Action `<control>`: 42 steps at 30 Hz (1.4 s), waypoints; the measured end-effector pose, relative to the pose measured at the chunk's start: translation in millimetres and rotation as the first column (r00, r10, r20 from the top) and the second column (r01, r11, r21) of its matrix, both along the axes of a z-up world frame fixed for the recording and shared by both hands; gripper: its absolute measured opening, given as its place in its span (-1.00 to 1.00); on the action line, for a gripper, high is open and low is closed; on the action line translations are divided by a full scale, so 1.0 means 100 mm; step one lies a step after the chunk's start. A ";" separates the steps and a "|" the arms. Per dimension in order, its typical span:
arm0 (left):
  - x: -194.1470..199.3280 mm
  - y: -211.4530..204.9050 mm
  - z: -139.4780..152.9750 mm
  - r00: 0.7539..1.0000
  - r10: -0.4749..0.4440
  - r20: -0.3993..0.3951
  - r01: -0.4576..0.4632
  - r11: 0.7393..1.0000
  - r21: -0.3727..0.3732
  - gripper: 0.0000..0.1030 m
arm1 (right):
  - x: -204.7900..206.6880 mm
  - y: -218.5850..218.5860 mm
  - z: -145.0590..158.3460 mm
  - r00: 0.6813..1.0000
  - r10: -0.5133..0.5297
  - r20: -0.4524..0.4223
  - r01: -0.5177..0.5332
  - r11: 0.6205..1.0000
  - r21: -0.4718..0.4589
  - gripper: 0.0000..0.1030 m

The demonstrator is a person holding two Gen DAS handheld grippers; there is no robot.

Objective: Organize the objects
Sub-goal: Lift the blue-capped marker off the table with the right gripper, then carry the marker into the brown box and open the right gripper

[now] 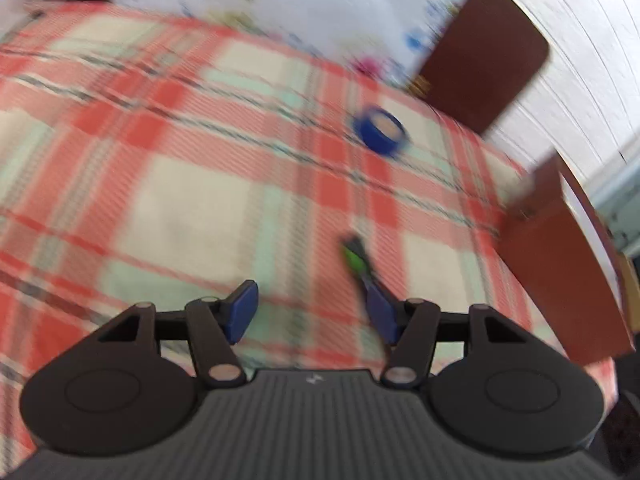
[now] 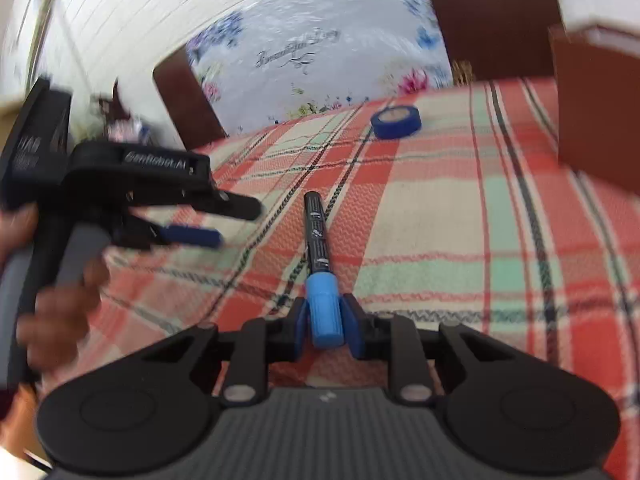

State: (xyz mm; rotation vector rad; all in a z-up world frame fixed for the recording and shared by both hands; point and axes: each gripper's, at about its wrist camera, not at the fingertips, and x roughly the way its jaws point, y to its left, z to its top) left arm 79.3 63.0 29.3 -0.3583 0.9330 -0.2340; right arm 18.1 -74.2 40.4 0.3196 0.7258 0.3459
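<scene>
My right gripper (image 2: 325, 320) is shut on the blue cap of a black marker (image 2: 318, 236), which points forward over the plaid tablecloth. A blue tape roll lies flat further back on the cloth (image 2: 396, 121); it also shows in the left wrist view (image 1: 381, 130). My left gripper (image 1: 314, 312) is open and empty above the cloth; it appears blurred at the left of the right wrist view (image 2: 192, 236). A blurred green and dark object (image 1: 356, 260) lies on the cloth just ahead of its right finger.
The red, cream and green plaid cloth (image 2: 460, 216) covers the surface. A brown box (image 2: 596, 108) stands at the right; it also shows in the left wrist view (image 1: 560, 264). A floral pillow (image 2: 316, 52) and brown headboard (image 2: 492, 12) lie behind.
</scene>
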 end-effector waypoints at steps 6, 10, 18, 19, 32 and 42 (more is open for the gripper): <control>-0.03 -0.66 -0.09 0.997 -0.065 0.039 0.055 0.975 0.214 0.03 | 0.03 -0.20 -0.09 0.999 0.006 -0.048 0.002 0.986 0.170 -0.61; -0.02 -0.80 -0.15 0.993 -0.064 0.098 0.034 0.957 0.287 -0.47 | -0.01 -0.15 -0.07 0.999 0.020 -0.030 -0.016 0.990 0.137 -0.63; -0.05 -0.86 -0.16 0.986 -0.072 0.150 0.018 0.942 0.334 -0.47 | -0.06 -0.03 -0.04 1.000 0.023 0.008 -0.024 0.999 0.046 -0.63; -0.05 -0.86 -0.16 0.985 -0.074 0.153 0.019 0.942 0.334 -0.47 | -0.07 0.00 -0.02 1.000 0.023 0.016 -0.023 0.999 0.023 -0.63; -0.08 -0.76 -0.16 0.982 -0.095 0.160 0.044 0.954 0.297 -0.48 | -0.27 0.45 0.08 0.986 0.117 0.115 -0.069 0.933 -0.354 -0.60; -0.08 -0.93 0.44 0.953 -0.137 0.271 0.044 0.946 0.323 -0.52 | -0.40 0.46 0.35 0.952 0.095 0.291 0.019 0.930 -0.366 -0.59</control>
